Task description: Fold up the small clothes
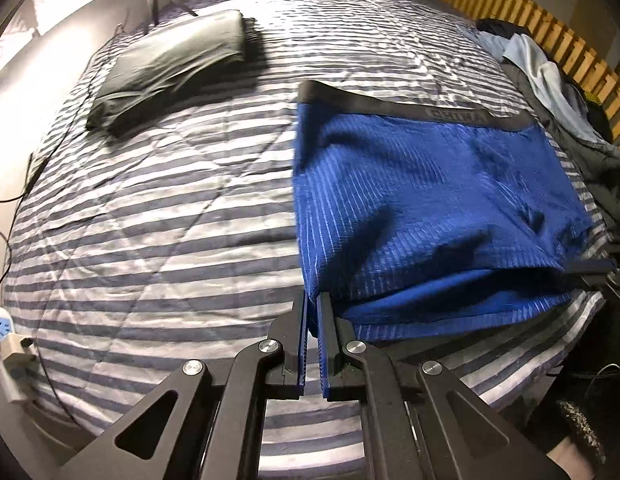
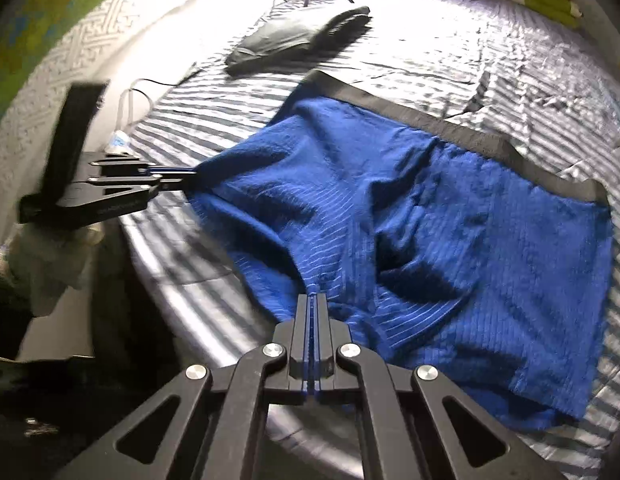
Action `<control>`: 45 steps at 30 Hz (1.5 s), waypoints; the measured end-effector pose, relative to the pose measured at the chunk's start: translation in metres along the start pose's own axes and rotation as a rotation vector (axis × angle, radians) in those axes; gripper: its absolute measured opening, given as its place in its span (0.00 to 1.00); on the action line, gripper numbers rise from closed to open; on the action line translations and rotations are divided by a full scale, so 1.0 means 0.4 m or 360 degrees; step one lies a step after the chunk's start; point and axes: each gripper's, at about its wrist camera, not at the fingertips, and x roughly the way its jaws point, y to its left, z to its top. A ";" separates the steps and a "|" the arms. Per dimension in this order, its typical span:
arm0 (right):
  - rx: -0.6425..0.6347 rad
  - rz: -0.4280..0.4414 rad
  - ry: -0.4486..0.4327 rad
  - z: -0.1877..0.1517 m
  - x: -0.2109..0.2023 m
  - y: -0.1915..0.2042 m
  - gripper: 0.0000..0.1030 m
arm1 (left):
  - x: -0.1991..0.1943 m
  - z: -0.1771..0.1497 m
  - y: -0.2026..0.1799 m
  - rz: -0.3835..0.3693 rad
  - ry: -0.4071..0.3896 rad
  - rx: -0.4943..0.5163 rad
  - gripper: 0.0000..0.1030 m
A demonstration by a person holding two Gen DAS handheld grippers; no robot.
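Striped grey-and-white bedspread (image 1: 150,220) is seen covering the whole bed, lit hard from the far side. Blue ribbed boxer briefs (image 1: 430,184) are laid flat on it near the front edge, right of centre in the left wrist view. Their long axis runs side to side along the bed edge, with the black waistband (image 1: 410,106) pointed away toward the far side and the leg hems toward the near edge. Waistband lettering is partly legible, something like "CHINA"; it cannot be confirmed. A dark folded garment (image 1: 170,66) is placed well apart, toward the far left. A pile of clothes (image 1: 558,92) is heaped along the right edge by the wooden slats. Left gripper (image 1: 313,300) is clamped on the near-left hem corner; right gripper (image 2: 312,300) is clamped on the bottom hem at the crotch.
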 end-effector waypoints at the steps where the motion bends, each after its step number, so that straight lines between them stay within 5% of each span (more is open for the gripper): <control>1: 0.0016 0.0058 0.0007 -0.003 0.000 0.007 0.01 | 0.001 -0.001 0.009 0.0007 0.0007 -0.0013 0.04; 3: -0.0002 0.0094 0.0046 -0.008 0.016 0.020 0.01 | 0.015 -0.006 0.025 0.0008 0.0060 -0.0041 0.08; 6: -0.0153 -0.0030 0.0160 -0.031 0.071 0.051 0.05 | 0.022 -0.013 0.021 -0.0055 0.0111 -0.0042 0.09; 8: -0.0134 0.0056 0.0224 -0.046 0.082 0.048 0.05 | 0.003 -0.013 0.021 -0.0071 0.0089 -0.0042 0.11; 11: -0.0097 0.0090 0.0122 -0.047 0.025 0.013 0.07 | -0.038 0.011 0.032 -0.0139 0.0015 -0.0108 0.16; 14: 0.0078 0.0056 -0.0063 -0.037 -0.067 -0.084 0.13 | -0.051 0.074 0.048 -0.0165 -0.0057 -0.0191 0.35; 19: 0.0344 -0.0305 -0.0353 -0.019 -0.194 -0.299 0.16 | -0.009 0.211 0.051 -0.0177 -0.0117 -0.0226 0.37; 22: 0.0420 -0.0491 -0.0375 0.015 -0.204 -0.410 0.17 | 0.066 0.297 0.071 -0.0233 -0.0098 -0.0320 0.42; 29: 0.0650 -0.0333 -0.0383 0.099 -0.159 -0.605 0.39 | 0.193 0.387 0.085 -0.0249 -0.0035 -0.0345 0.52; 33: 0.0701 -0.0305 -0.0318 0.128 -0.101 -0.650 0.39 | 0.233 0.401 0.098 -0.0260 -0.0030 -0.0393 0.47; 34: 0.0712 -0.0286 -0.0304 0.130 -0.086 -0.656 0.39 | 0.237 0.401 0.099 -0.0254 -0.0036 -0.0398 0.40; 35: 0.0725 -0.0262 -0.0291 0.131 -0.074 -0.662 0.39 | 0.246 0.400 0.098 -0.0259 -0.0022 -0.0395 0.17; 36: 0.0737 -0.0240 -0.0278 0.131 -0.061 -0.667 0.39 | 0.252 0.400 0.096 -0.0252 -0.0011 -0.0388 0.11; 38: 0.0760 -0.0191 -0.0263 0.128 -0.053 -0.680 0.28 | 0.257 0.399 0.087 -0.0186 -0.0031 -0.0371 0.08; 39: 0.0762 -0.0190 -0.0251 0.126 -0.047 -0.680 0.07 | 0.254 0.398 0.089 -0.0169 -0.0042 -0.0370 0.08; 44: 0.0732 -0.0299 -0.0242 0.129 -0.038 -0.672 0.08 | 0.242 0.404 0.086 -0.0055 -0.0092 -0.0385 0.11; 45: 0.0729 -0.0319 -0.0240 0.132 -0.041 -0.669 0.14 | 0.229 0.404 0.085 -0.0046 -0.0092 -0.0380 0.18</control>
